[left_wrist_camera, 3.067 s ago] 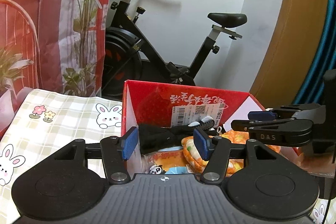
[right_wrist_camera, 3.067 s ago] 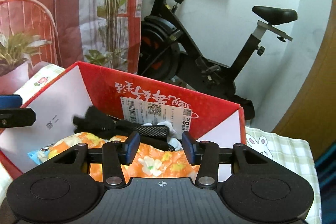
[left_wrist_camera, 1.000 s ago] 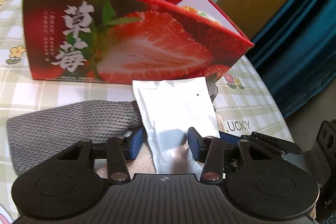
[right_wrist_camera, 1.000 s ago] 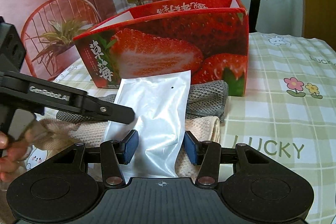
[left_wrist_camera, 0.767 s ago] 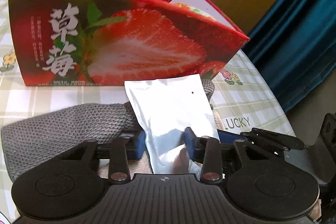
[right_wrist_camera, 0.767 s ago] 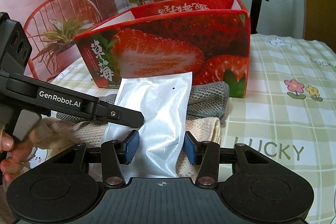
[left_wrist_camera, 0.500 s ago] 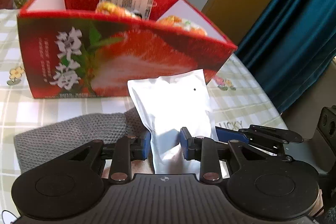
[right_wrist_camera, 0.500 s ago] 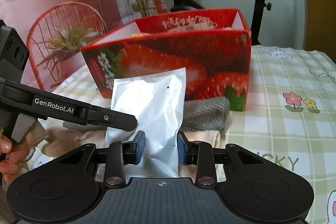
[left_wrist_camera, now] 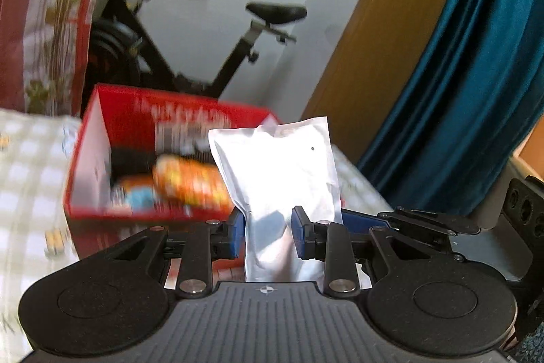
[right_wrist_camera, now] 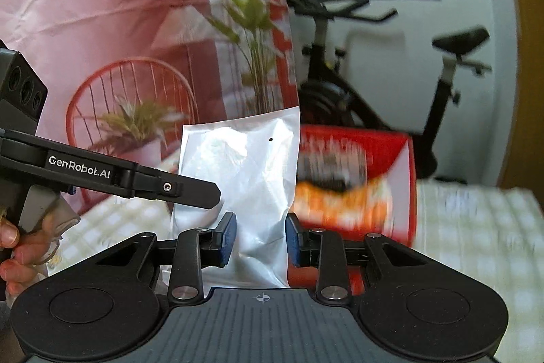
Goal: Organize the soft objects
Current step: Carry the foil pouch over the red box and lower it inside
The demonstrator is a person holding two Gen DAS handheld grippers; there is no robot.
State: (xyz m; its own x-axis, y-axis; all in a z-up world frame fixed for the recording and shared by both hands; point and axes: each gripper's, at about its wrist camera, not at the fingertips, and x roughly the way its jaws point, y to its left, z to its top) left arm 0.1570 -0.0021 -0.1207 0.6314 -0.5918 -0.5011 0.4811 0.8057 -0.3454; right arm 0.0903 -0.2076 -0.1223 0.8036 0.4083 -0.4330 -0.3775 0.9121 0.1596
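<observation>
A silver foil pouch (left_wrist_camera: 275, 172) stands upright, lifted off the table, and both grippers hold its lower end. My left gripper (left_wrist_camera: 268, 234) is shut on it, blue pads pressing its sides. My right gripper (right_wrist_camera: 260, 237) is shut on the same pouch (right_wrist_camera: 238, 172). The right gripper's black fingers (left_wrist_camera: 418, 222) show at the pouch's right in the left wrist view; the left gripper's finger (right_wrist_camera: 142, 181) crosses from the left in the right wrist view. Behind the pouch the red strawberry box (left_wrist_camera: 98, 132) stands open, with orange patterned soft things (left_wrist_camera: 190, 183) and a dark item inside.
A checked tablecloth (right_wrist_camera: 476, 227) covers the table. An exercise bike (left_wrist_camera: 190, 33) stands behind the box, a teal curtain (left_wrist_camera: 476, 91) and a wooden panel (left_wrist_camera: 380, 33) at the right. A pink backdrop with plants (right_wrist_camera: 136, 23) fills the left. A person's hand (right_wrist_camera: 13, 247) grips the left handle.
Both grippers closed on the pouch and rose with it off the towels. The view now looks down into the box; the towels have dropped out of sight.
</observation>
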